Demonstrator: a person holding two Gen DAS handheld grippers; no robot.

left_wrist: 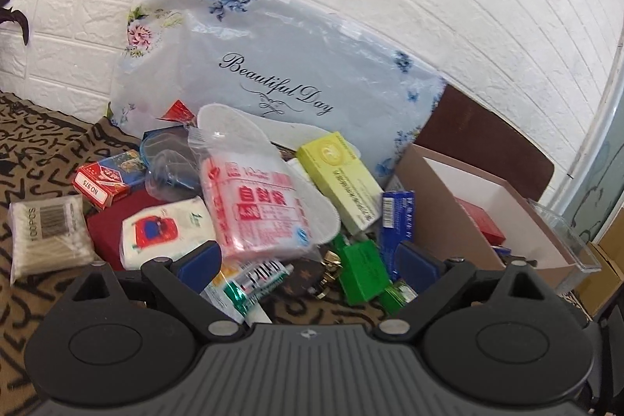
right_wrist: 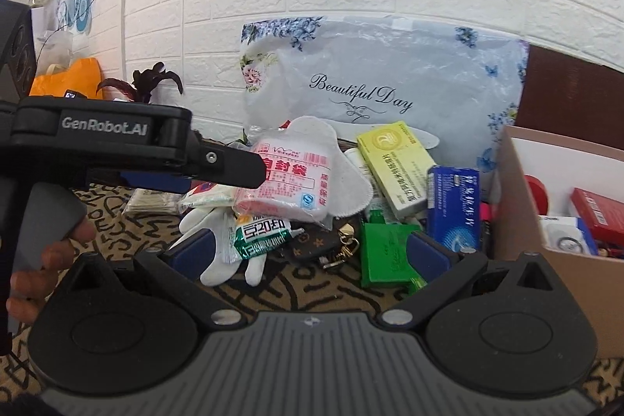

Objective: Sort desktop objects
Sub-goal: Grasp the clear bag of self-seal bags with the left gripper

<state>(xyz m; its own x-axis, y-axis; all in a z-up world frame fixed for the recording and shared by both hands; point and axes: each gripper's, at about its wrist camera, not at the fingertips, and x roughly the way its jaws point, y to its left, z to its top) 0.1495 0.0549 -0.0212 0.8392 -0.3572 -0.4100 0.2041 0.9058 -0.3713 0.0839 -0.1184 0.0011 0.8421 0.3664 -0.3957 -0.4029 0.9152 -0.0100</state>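
From the left wrist view, our left claw (left_wrist: 304, 260) stands wide open with nothing between its blue pads, low over the patterned counter (left_wrist: 23, 143). Straight ahead of it lies the heap to be sorted. The pink-printed zip-bag pack (left_wrist: 257, 205) rests on top, just beyond the left pad. A tissue pack (left_wrist: 163, 232) sits just outside that pad, and a cotton swab bag (left_wrist: 46, 236) lies further left, apart from the heap. Between the pads we see a green-and-white sachet (left_wrist: 249, 283) and a green box (left_wrist: 362, 268), with a yellow box (left_wrist: 343, 178) and a blue box (left_wrist: 397, 221) leaning behind. The cardboard box (left_wrist: 440, 213) stands to the right of the claw, open-topped and already holding a red item; we judge it the bin for sorted things.

From the right wrist view, our right claw (right_wrist: 308, 256) is also spread wide and empty, hovering near the counter. A white glove (right_wrist: 218, 260) lies between its pads, partly under the sachet (right_wrist: 265, 236), beside a brown keychain pouch (right_wrist: 312, 244). The green box (right_wrist: 386, 252) touches the inner side of the right pad. The left claw's body (right_wrist: 136, 151) crosses in from the left, its tip over the zip-bag pack (right_wrist: 288, 178), held by a hand (right_wrist: 43, 260). The cardboard box (right_wrist: 526, 205) is close on the right, so we judge drops there need only a short reach.
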